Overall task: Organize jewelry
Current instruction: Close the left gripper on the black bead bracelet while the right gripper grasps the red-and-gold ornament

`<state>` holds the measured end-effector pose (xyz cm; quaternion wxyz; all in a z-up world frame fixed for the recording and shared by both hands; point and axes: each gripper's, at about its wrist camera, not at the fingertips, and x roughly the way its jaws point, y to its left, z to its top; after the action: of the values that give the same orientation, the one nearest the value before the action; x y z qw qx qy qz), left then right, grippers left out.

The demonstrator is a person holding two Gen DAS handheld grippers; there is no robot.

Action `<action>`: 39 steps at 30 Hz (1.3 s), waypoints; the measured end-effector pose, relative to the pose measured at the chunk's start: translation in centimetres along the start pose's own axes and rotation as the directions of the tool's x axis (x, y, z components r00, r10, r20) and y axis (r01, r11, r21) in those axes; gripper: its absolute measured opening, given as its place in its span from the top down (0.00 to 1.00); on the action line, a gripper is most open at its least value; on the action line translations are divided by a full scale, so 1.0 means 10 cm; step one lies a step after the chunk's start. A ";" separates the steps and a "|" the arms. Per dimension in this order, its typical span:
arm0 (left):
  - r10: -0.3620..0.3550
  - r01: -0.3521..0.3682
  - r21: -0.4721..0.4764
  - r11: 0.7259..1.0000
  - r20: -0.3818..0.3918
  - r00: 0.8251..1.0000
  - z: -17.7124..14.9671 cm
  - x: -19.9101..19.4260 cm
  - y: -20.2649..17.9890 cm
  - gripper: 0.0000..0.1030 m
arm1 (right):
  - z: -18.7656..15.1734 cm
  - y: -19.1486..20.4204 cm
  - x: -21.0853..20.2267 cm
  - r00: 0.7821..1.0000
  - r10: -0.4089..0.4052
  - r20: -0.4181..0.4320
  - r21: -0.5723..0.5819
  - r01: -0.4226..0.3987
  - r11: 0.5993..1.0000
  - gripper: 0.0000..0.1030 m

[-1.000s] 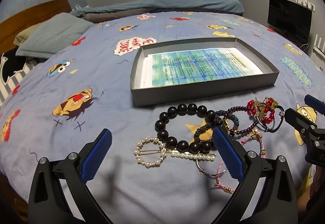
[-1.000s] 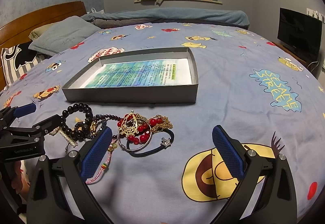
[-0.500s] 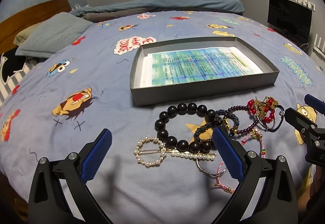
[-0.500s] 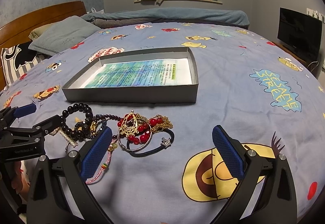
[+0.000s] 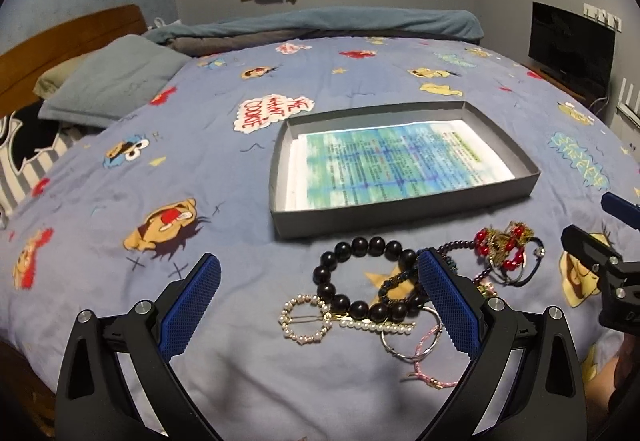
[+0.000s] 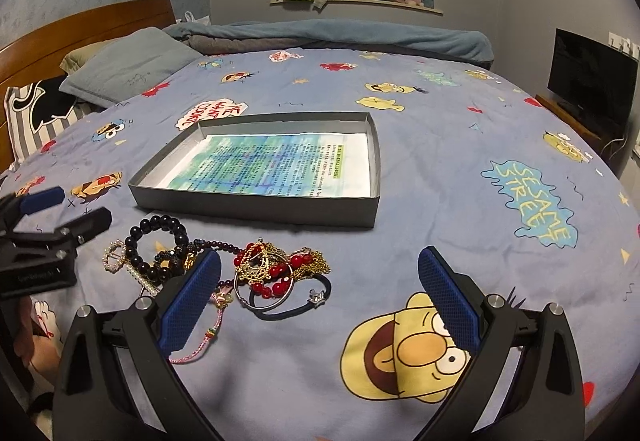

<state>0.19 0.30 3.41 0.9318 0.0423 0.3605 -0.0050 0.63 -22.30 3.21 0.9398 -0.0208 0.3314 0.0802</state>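
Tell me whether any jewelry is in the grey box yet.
None yet. The grey box holds only a printed sheet; the jewelry pile lies on the bedspread in front of it.

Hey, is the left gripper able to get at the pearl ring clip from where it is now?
Probably yes. The left gripper is open and empty, and the pearl ring clip lies flat on the bedspread in the gap between its fingers. Only the black bead bracelet touches the clip's right edge.

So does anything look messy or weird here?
Yes. The jewelry lies in a tangled heap on the bedspread instead of in the gray box, which holds only a printed sheet. The red bead bracelet is knotted up with gold chains.
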 end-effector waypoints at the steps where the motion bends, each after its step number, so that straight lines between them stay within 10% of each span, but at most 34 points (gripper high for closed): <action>1: 0.002 -0.002 0.002 1.000 -0.009 1.000 0.03 0.00 0.01 0.05 | 0.01 -0.01 0.00 1.000 0.005 -0.006 -0.002 -0.005 1.000 0.05; 28: -0.111 0.119 0.090 0.989 -0.089 0.990 -0.10 0.45 0.45 0.05 | -0.18 -0.15 0.26 0.993 0.071 -0.089 -0.056 -0.077 0.995 0.05; 39: -0.179 0.196 0.114 0.974 -0.144 0.973 -0.06 0.65 0.24 0.42 | -0.20 -0.18 0.36 0.990 0.082 -0.114 -0.052 -0.088 0.995 0.30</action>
<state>4.71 2.84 -1.19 0.8964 0.0676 0.4231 -0.1133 2.46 -23.80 -0.60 0.9145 -0.0380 0.3817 0.1283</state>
